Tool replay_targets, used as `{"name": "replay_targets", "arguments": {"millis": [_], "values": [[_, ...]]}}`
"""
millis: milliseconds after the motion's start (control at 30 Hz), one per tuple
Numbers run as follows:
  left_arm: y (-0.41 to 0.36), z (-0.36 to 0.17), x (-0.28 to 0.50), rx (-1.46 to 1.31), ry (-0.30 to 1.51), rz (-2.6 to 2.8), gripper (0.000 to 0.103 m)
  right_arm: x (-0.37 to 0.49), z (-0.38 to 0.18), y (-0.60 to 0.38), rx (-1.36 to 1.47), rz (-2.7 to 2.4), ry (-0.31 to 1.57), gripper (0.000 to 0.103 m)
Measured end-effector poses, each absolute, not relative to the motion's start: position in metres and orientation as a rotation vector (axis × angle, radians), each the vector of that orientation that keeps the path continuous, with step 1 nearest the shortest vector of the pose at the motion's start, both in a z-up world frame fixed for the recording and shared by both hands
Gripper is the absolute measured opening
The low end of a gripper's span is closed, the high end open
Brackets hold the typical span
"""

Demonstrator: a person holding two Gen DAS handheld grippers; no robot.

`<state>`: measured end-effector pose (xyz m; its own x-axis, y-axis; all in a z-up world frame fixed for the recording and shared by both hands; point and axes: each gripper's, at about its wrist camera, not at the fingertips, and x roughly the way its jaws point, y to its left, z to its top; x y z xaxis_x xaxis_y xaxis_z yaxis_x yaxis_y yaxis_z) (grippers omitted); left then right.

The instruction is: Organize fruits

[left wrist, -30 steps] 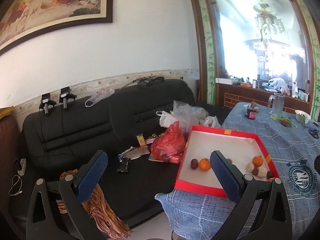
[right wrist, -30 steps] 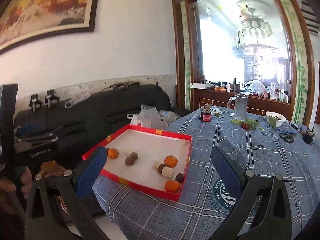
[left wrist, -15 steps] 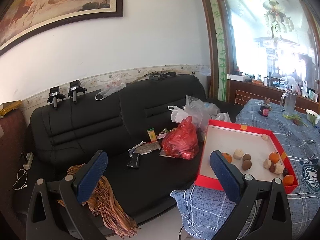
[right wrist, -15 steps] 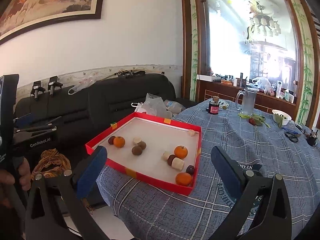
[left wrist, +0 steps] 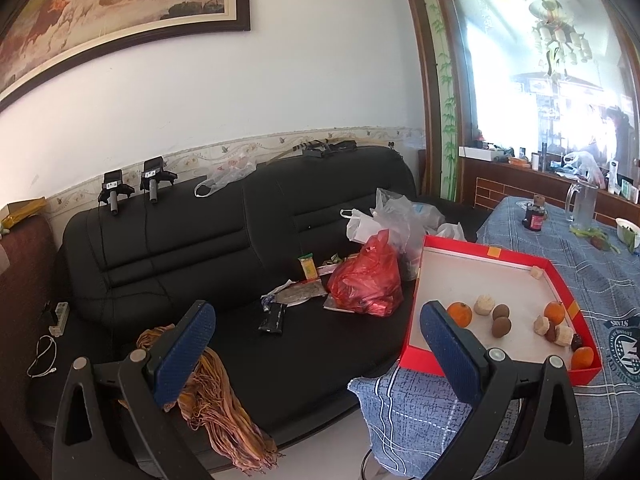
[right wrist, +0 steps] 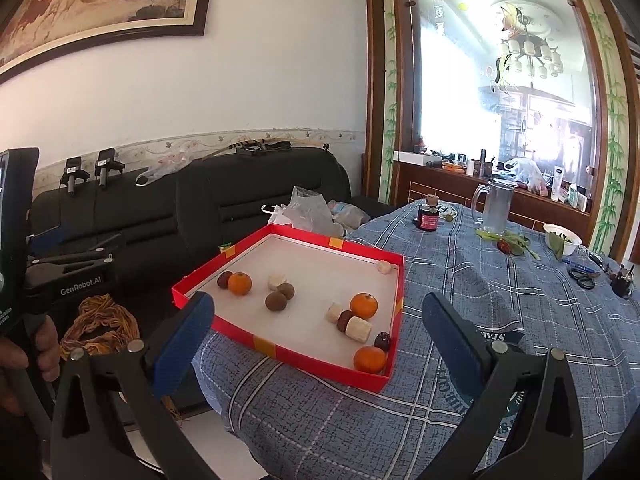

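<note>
Your right gripper (right wrist: 316,344) has its jaws spread wide and holds nothing; its blue pads (right wrist: 182,344) frame the lower part of the right wrist view. It hangs in the air on the near side of the red tray (right wrist: 280,354), clear of the tablecloth (right wrist: 500,292).

Your left gripper (left wrist: 316,344) is likewise spread wide and empty. It hangs off the table edge, over the black sofa (left wrist: 200,240); its right pad overlaps the tray's near left corner at the lower right of the left wrist view.

In the right wrist view the fruits lie loose on the tray's white floor, centre of frame:
- one orange (right wrist: 240,283) at the left, touching a dark brown fruit (right wrist: 225,279);
- two brown round fruits (right wrist: 280,298) near the middle, with a pale chunk (right wrist: 277,281) just above them;
- a second orange (right wrist: 364,306) at the right, beside a pale piece, a dark red fruit and a pale cylinder (right wrist: 358,329);
- a third orange (right wrist: 370,359) in the near right corner, touching a dark date-like fruit (right wrist: 383,340);
- one small pale piece (right wrist: 384,267) alone in the far right corner.

Outward: a glass pitcher (right wrist: 496,206) and a dark jar (right wrist: 428,218) stand at the table's far side. A red plastic bag (left wrist: 366,280) lies on the sofa seat, left of the tray in the left wrist view. At the left edge of the right wrist view, your hand (right wrist: 24,356) grips the other tool's handle.
</note>
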<state>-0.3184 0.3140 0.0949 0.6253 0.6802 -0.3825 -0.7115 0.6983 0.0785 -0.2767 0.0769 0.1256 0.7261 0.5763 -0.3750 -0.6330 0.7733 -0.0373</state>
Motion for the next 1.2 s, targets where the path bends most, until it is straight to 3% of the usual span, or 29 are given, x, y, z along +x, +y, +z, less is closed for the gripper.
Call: {"name": "replay_targets", "arguments": {"millis": [1200], "values": [[0.3139, 0.0866, -0.3175, -0.076, 0.421, 0.799, 0.102, -0.2805, 0.1283, 0.0842, -0.149, 0.674, 0.359, 0.103]]}}
